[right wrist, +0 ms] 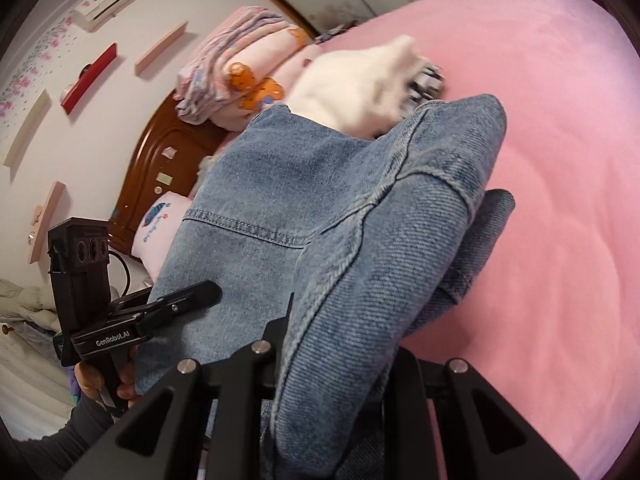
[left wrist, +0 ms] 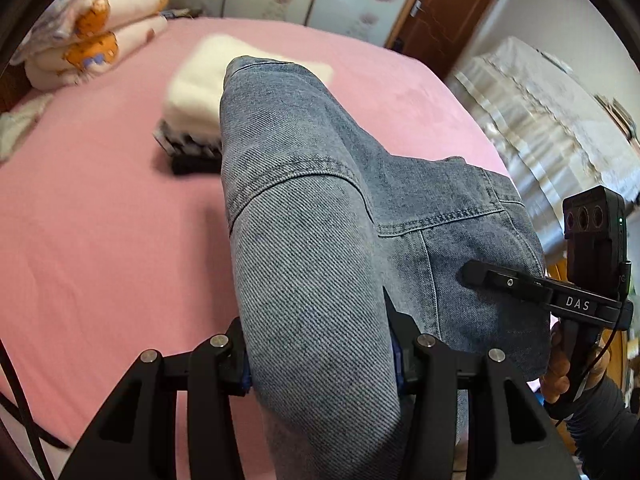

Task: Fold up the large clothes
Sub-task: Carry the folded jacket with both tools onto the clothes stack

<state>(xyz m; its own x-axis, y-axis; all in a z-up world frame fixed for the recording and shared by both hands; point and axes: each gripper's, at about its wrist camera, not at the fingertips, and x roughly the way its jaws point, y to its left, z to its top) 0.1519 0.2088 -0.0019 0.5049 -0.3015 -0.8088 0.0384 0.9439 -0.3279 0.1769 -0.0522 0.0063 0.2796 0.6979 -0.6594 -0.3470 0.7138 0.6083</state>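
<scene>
Left wrist view: the left hand-held gripper (left wrist: 320, 360) is clamped on a thick fold of a blue denim garment (left wrist: 312, 208), the cloth filling the gap between its two black fingers. The garment rises from the jaws and hangs lifted above the pink bed sheet (left wrist: 100, 240), with a stitched seam and a pocket edge showing. To the right, the right hand-held gripper (left wrist: 476, 274) pinches the same garment from the side; a bare hand (left wrist: 560, 364) in a dark sleeve grips its handle. Behind the denim, toward the far side of the bed, a stack of folded clothes (left wrist: 192, 120) lies with a white fluffy piece on top of dark striped ones. A pile of folded quilts (left wrist: 96, 36) with orange cartoon prints sits in the far left corner of the bed. A brown door (left wrist: 444, 12) stands in the far wall.

Right wrist view: the right hand-held gripper (right wrist: 332, 364) is closed narrowly on a bunched fold of the denim garment (right wrist: 380, 264), which drapes over its fingers above the pink bed sheet (right wrist: 560, 200). At left, the left hand-held gripper (right wrist: 208, 294) bites the garment's other part. The stack of folded clothes (right wrist: 360, 92), blurred, lies beyond the denim, with the folded quilts (right wrist: 240, 72) against the wooden headboard (right wrist: 156, 168).
</scene>
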